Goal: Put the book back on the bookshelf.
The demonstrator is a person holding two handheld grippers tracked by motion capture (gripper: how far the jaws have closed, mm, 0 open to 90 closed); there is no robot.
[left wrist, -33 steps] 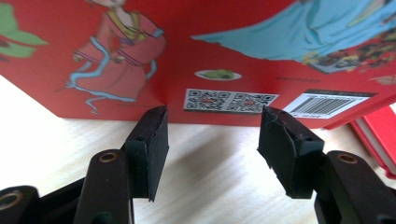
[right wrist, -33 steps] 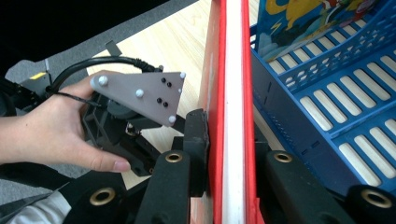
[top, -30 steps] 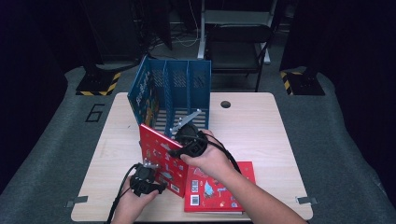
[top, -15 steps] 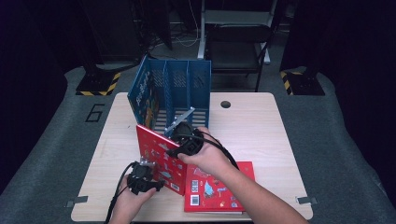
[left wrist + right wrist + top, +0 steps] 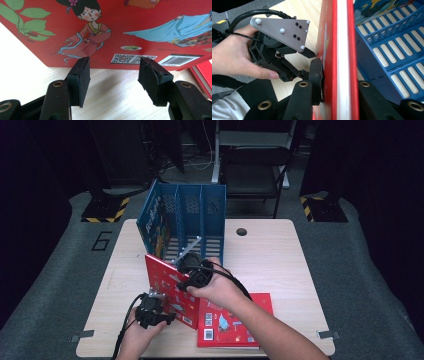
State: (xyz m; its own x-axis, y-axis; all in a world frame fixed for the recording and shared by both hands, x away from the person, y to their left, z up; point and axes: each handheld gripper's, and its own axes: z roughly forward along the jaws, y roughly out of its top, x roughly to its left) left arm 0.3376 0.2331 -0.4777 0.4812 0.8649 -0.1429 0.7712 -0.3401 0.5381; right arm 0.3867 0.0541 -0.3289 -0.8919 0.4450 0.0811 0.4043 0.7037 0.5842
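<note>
My right gripper (image 5: 337,100) is clamped on the upright red book (image 5: 167,287), its jaws pressed on both covers, just before the blue file rack (image 5: 185,220). My left gripper (image 5: 113,75) sits spread apart, empty, jaws near the book's lower edge on the table (image 5: 280,255).

Red illustrated book (image 5: 167,287), blue rack (image 5: 187,220)

Upright red book (image 5: 167,287) blocking blue file rack (image 5: 200,215) mouth, flat red book (image 5: 235,322) alongside, bare table (image 5: 280,260) at right
</note>
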